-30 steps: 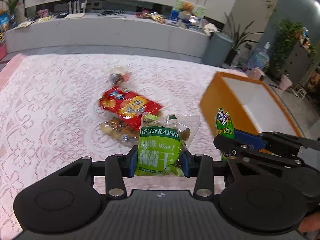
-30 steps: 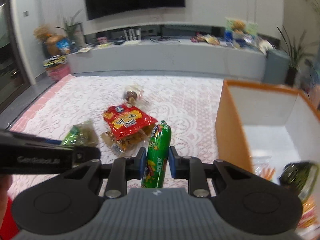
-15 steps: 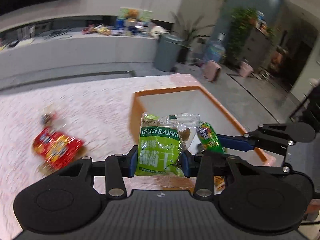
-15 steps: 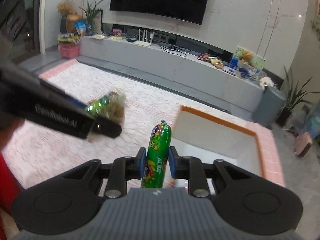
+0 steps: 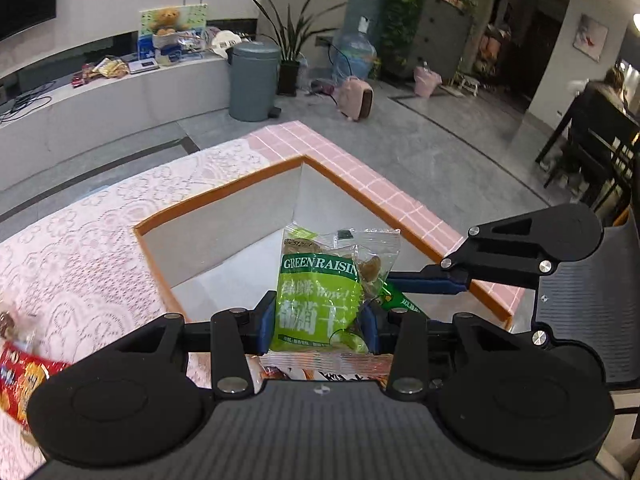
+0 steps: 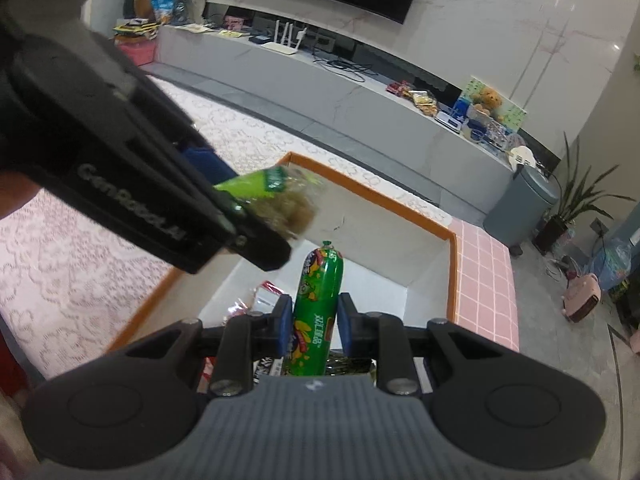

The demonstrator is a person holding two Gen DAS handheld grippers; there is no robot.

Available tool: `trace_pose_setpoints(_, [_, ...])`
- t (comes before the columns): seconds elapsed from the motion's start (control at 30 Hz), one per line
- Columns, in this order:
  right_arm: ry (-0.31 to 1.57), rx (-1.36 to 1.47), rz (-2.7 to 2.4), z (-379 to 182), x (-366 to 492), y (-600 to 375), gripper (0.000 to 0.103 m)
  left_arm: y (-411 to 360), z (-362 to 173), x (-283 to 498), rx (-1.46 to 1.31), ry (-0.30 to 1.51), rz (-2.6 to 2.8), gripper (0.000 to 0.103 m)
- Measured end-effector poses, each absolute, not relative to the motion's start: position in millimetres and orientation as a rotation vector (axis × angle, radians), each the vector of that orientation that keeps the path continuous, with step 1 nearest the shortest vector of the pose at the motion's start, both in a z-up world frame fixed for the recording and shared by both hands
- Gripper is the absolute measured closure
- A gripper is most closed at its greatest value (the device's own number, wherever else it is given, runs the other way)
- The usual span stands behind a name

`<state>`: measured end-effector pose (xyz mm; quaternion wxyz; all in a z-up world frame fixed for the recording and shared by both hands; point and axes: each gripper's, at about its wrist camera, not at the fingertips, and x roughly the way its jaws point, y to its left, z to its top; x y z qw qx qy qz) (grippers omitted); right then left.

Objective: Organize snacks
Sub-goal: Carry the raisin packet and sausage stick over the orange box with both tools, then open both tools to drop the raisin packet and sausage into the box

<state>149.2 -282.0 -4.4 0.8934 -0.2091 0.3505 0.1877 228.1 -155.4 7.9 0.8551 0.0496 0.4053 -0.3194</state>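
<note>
— Snacks first: where are yours right now?
— Your left gripper [image 5: 318, 320] is clenched on the green raisin packet [image 5: 316, 304], its blue pads pressing both sides of the bag. A clear pouch [image 5: 374, 264] of brownish pieces sits against the packet's right edge; I cannot tell whether it is a separate bag. Your right gripper [image 6: 312, 324] is clamped around the green sausage stick [image 6: 316, 308], which stands upright between the pads.

— And the box?
— Both of your grippers hang over the orange-rimmed box [image 5: 224, 192] with white inner walls. In the right wrist view a few wrappers [image 6: 256, 300] lie on its floor below the sausage; their labels are too hidden to read.

— Anything left outside it?
— A red snack bag [image 5: 20, 380] lies on the lace tablecloth [image 5: 80, 264] at the left edge of your left wrist view, well apart from the box. Just above it is another small wrapped item, blurred.

— How close are your two tools?
— Just beside each other, the left one crossing the upper left of the right wrist view.
</note>
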Motion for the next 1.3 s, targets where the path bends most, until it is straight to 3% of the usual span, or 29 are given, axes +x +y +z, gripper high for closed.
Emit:
trace_pose_setpoints(0.83, [0.896, -0.459, 0.410, -70.6, 225.6, -297.1, 0.081, -191.8, -54.8, 272.5, 0.339, 1.014, -0.613, 0.055])
trace_pose_setpoints(1.3, [0.901, -0.563, 0.425, -75.4, 218.8, -287.3, 0.081, -195.1, -49.4, 264.9, 0.403, 1.013, -0.587, 0.053])
